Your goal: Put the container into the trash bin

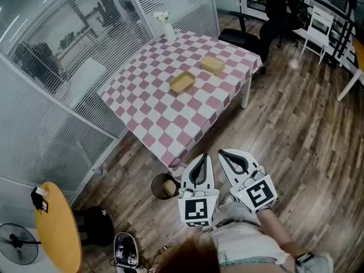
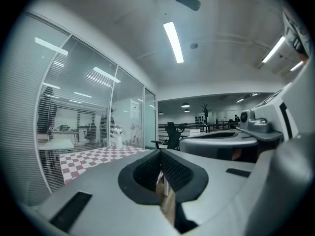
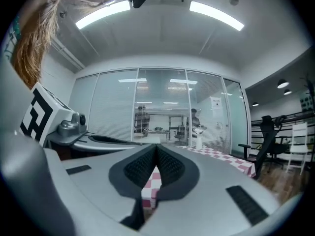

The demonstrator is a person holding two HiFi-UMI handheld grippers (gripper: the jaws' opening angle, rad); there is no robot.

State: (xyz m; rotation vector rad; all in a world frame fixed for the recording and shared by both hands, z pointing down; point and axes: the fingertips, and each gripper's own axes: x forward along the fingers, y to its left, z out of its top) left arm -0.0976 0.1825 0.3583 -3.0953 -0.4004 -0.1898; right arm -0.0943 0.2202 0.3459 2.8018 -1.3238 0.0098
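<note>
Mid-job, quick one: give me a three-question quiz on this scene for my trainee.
1. True or false: both containers sit on the checkered table.
2. Where is the trash bin? A) on the table B) on the floor by the table's near corner C) held in the air
3. Fill in: the jaws of the left hand-held gripper and the right hand-held gripper are ____.
Key: 1 true; 2 B; 3 shut

Grey-white shells on left tongs (image 1: pixel 203 156), right tongs (image 1: pixel 223 152); black ribbed pads (image 3: pixel 170 167); square-marker cubes (image 1: pixel 198 210).
</note>
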